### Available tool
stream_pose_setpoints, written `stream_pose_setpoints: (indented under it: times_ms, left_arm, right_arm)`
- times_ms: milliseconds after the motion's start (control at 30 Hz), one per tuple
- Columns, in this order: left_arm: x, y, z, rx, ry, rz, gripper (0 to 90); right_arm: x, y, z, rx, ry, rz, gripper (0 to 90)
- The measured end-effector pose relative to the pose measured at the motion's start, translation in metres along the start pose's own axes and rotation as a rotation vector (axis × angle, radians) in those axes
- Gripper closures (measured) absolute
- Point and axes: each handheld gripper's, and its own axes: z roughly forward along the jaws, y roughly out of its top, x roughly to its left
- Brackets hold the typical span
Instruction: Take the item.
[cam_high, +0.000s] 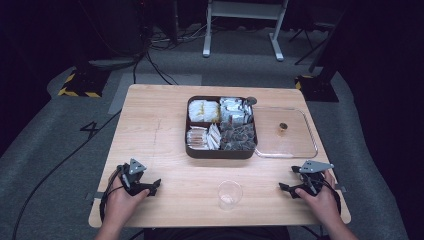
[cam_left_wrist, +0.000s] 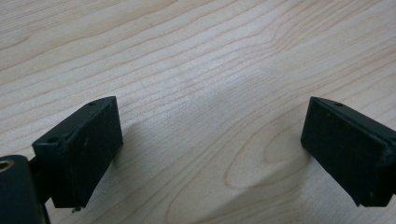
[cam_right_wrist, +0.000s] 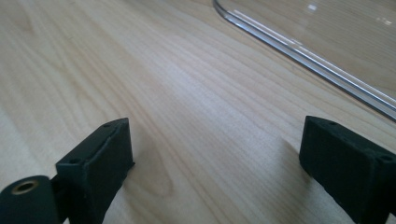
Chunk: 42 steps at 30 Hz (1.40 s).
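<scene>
Both the left gripper (cam_high: 150, 186) and right gripper (cam_high: 286, 188) rest wide open, empty, on the table (cam_high: 165, 130); the tray's (cam_high: 196, 151) packets are blurred.

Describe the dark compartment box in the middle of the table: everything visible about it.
The box is a dark brown, roughly square tray with raised walls, split into four compartments and open on top. Each holds small packets: pale yellowish ones back left, silvery ones back right, white and tan sachets front left, dark ones front right. It sits flat on the wooden table, slightly past centre. A clear lid lies flat against its right side. Neither gripper touches it.
</scene>
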Motion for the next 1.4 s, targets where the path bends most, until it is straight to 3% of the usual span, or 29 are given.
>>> stream_pose_setpoints:
  times_ms: [233,267,333,367,400,500,533,700,767,900,967,1167,1333,1400]
  left_arm:
    - [-0.002,-0.001,-0.001,-0.013,0.015,-0.015,9.6]
    - [-0.002,-0.001,-0.001,-0.013,0.015,-0.015,12.1]
    - [-0.003,0.001,-0.004,-0.006,0.031,-0.025,25.1]
    - [-0.004,0.003,-0.006,0.003,0.030,-0.026,25.1]
    - [-0.005,0.006,-0.008,0.025,0.012,-0.020,33.4]
    - [-0.006,0.007,-0.008,0.026,0.000,-0.020,36.9]
    - [-0.010,0.011,-0.011,0.027,-0.023,-0.036,38.1]
    - [-0.017,0.021,-0.018,0.008,-0.052,-0.031,38.0]
    - [-0.023,0.026,-0.020,0.031,-0.098,-0.040,39.6]
    - [-0.031,0.035,-0.022,0.041,-0.112,-0.006,39.0]
    - [-0.036,0.045,-0.026,0.018,-0.123,0.006,38.8]
    - [-0.043,0.061,-0.031,0.001,-0.124,0.018,39.6]
    - [-0.056,0.081,-0.030,-0.040,-0.118,0.017,38.5]
    - [-0.061,0.089,-0.029,-0.046,-0.115,0.041,35.8]
  right_arm:
    - [0.001,0.001,0.001,0.005,-0.006,0.004,8.2]
    - [0.001,0.001,0.001,0.005,-0.006,0.004,8.2]
    - [0.001,0.001,0.001,0.005,-0.007,0.003,8.2]
    - [0.001,0.001,0.001,0.005,-0.006,0.004,8.2]
    - [0.001,0.001,0.001,0.005,-0.006,0.004,8.2]
    - [0.001,0.001,0.001,0.005,-0.008,0.002,8.6]
    - [0.002,0.001,0.001,0.002,-0.007,0.003,9.3]
    - [0.002,0.000,0.000,0.000,-0.008,0.004,10.5]
    - [0.002,0.000,0.000,-0.001,-0.007,0.005,10.5]
    - [0.002,-0.001,-0.001,-0.001,-0.001,-0.002,10.6]
    - [0.001,-0.001,-0.002,-0.004,0.001,-0.005,12.5]
    - [0.002,-0.002,-0.002,-0.006,0.001,-0.006,12.8]
    - [0.002,-0.002,-0.003,-0.008,0.002,-0.007,13.8]
    - [0.002,-0.002,-0.003,-0.008,0.003,-0.006,14.3]
